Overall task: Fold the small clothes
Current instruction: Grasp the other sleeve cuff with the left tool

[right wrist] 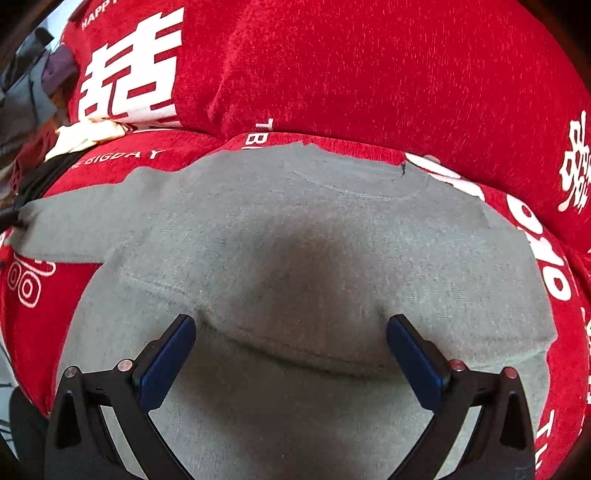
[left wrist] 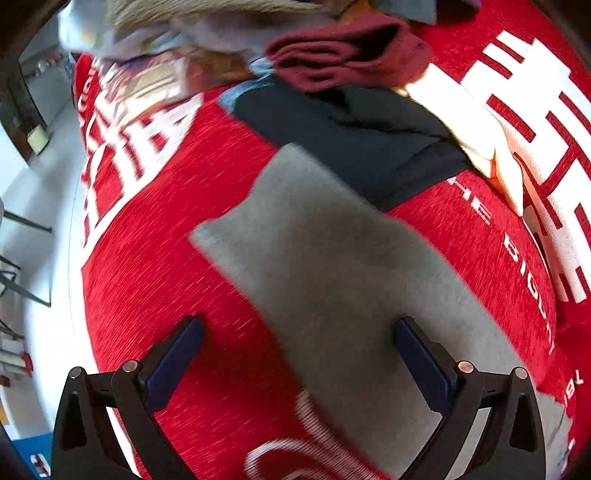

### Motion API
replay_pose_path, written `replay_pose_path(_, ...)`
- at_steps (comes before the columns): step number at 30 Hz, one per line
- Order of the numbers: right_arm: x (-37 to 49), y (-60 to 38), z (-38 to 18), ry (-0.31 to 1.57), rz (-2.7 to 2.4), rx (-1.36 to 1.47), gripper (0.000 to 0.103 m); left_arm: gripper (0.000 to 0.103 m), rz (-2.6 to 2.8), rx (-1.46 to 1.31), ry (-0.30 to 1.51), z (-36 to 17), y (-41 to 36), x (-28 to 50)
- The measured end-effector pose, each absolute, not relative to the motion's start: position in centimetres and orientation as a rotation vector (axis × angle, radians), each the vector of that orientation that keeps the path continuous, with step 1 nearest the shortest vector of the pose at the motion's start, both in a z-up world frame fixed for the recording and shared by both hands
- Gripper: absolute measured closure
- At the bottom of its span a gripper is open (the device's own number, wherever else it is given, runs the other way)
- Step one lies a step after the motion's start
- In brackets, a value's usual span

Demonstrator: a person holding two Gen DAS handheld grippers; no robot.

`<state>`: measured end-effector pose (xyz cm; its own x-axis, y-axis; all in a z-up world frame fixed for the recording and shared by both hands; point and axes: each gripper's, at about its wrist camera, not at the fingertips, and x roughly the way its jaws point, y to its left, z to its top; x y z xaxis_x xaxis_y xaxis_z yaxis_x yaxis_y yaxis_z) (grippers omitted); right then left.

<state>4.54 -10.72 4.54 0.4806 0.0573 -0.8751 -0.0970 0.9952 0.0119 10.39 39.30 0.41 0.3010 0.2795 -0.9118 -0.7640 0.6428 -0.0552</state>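
A small grey long-sleeved top [right wrist: 303, 258] lies flat on a red printed cover [right wrist: 388, 74], neckline away from me, one sleeve stretched out to the left. My right gripper [right wrist: 291, 332] hovers open over its middle, blue pads wide apart, nothing held. In the left wrist view the grey sleeve [left wrist: 314, 251] runs diagonally across the red cover [left wrist: 155, 258]. My left gripper [left wrist: 299, 339] is open above the sleeve, right pad over the grey cloth, left pad over the red fabric.
A heap of other clothes sits beyond the sleeve: a black garment [left wrist: 354, 147], a maroon one [left wrist: 343, 51], a cream one [left wrist: 476, 136] and pale printed pieces [left wrist: 147, 33]. The cover's edge drops to a light floor [left wrist: 40, 206] at left. A red cushion back [right wrist: 406, 66] rises behind the top.
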Motion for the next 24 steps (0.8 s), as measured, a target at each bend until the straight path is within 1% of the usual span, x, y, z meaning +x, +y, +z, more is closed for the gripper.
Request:
replay_pose_path(2, 4.5, -10.7, 5.0, 1.059, 0.091, -0.054, 0.000, 0.015, 0.729, -0.530, 1.021, 0.7, 38.9, 11.0)
replay_pose_path(3, 4.5, -10.8, 5.3, 1.052, 0.089, -0.063, 0.000, 0.035, 0.725, -0.520, 1.002, 1.1, 38.7, 10.7)
replay_pose_path(4, 4.5, -10.8, 5.5, 1.045, 0.088, -0.070, 0.000, 0.058, 0.713, -0.507, 0.987, 1.3, 38.5, 10.7)
replay_pose_path(5, 4.5, -10.8, 5.8, 1.038, 0.088, -0.075, 0.000, 0.070, 0.686, -0.507, 0.979, 1.5, 38.3, 10.6)
replay_pose_path(6, 4.5, -10.7, 6.0, 1.033, 0.090, -0.079, 0.000, 0.085, 0.665, -0.524, 0.975, 1.6, 38.4, 10.4)
replay_pose_path(8, 4.6, -10.6, 6.5, 1.026, 0.093, -0.083, 0.000, 0.089, 0.629, -0.601, 0.958, 1.7, 39.1, 9.0)
replay_pose_path(12, 5.5, -9.5, 7.7, 1.004, 0.120, -0.083, 0.000, 0.090, 0.556, -0.730, 0.905, 1.4, 40.4, 6.9)
replay_pose_path(15, 7.3, -6.5, 7.4, 1.007, 0.160, -0.113, 0.000, 0.090, 0.526, -0.735, 0.881, 2.1, 39.9, 6.3)
replay_pose_path(21, 12.4, 3.0, 4.2, 1.048, 0.216, -0.288, 0.000, 0.090, 0.492, -0.684, 0.858, 2.9, 39.7, 5.7)
replay_pose_path(24, 13.8, 7.3, 1.4, 1.117, 0.176, -0.403, 0.000, 0.090, 0.476, -0.682, 0.862, 3.1, 39.9, 5.6)
